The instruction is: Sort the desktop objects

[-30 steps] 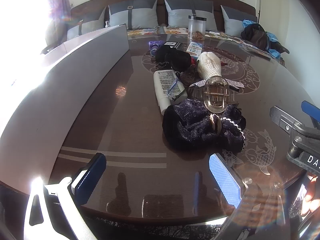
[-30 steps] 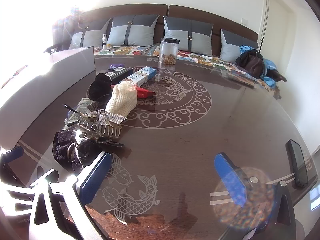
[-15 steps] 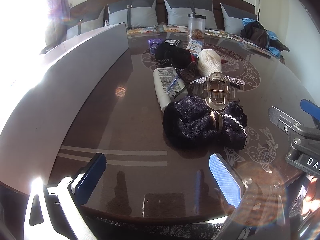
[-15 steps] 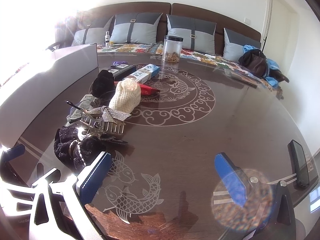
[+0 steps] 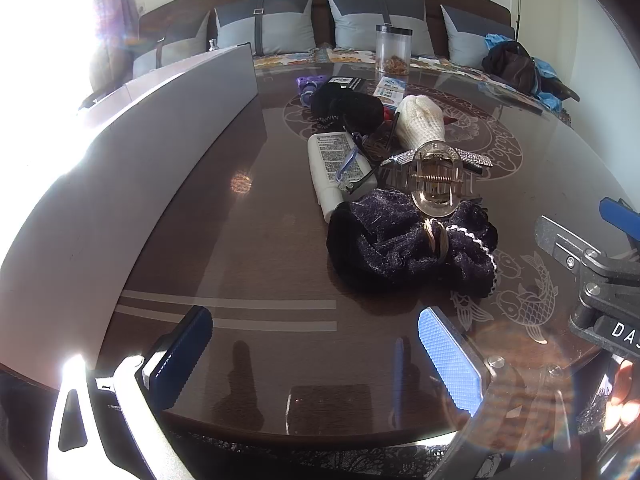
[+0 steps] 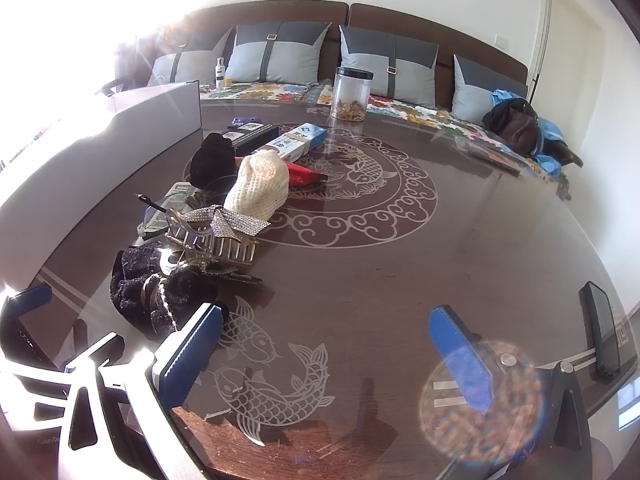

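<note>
A pile of small objects lies on the dark glass-topped table: a dark purple scrunchie, a clear hair claw with a rhinestone bow, a white tube, a cream knitted pouch and a black pouch. My left gripper is open and empty, just short of the scrunchie. My right gripper is open and empty, its left finger beside the scrunchie. The claw, cream pouch and a blue-white box show in the right wrist view.
A long white box stands along the table's left side. A clear jar stands at the far edge, a phone lies at the right edge. A sofa with grey cushions runs behind. The right gripper's body shows at right.
Both grippers have tilted down and crept slightly forward toward the pile. Both stay open and no object has moved.
</note>
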Tool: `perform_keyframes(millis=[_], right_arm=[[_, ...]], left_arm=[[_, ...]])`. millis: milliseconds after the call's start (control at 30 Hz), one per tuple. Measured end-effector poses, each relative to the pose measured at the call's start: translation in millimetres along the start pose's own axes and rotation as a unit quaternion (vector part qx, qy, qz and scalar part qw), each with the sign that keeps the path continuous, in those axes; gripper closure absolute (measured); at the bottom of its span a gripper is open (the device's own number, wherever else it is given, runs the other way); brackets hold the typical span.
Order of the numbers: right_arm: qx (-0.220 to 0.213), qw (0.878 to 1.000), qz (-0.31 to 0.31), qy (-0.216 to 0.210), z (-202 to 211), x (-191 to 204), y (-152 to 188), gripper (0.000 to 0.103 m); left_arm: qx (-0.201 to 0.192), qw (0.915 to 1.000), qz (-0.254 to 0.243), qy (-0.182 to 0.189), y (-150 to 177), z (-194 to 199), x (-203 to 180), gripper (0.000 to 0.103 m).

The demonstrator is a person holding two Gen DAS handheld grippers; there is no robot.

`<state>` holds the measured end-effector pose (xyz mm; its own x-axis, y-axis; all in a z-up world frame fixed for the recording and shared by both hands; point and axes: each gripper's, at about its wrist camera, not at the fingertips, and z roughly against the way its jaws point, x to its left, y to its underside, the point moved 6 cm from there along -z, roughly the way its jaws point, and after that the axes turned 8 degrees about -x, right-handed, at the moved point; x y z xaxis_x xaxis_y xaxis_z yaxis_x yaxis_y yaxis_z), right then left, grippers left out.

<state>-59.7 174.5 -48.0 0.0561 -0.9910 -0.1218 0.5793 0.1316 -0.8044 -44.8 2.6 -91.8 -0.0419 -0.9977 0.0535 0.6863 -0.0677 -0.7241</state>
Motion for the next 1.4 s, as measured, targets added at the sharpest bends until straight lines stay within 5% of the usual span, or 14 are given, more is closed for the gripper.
perform_keyframes(millis=[1400], right_arm=[[0.046, 0.998, -0.011, -0.048, -5.9, 7.3, 16.5, 0.0]], left_arm=[[0.029, 0.9996, -0.001, -0.003, 12.1, -8.8, 14.0, 0.0]])
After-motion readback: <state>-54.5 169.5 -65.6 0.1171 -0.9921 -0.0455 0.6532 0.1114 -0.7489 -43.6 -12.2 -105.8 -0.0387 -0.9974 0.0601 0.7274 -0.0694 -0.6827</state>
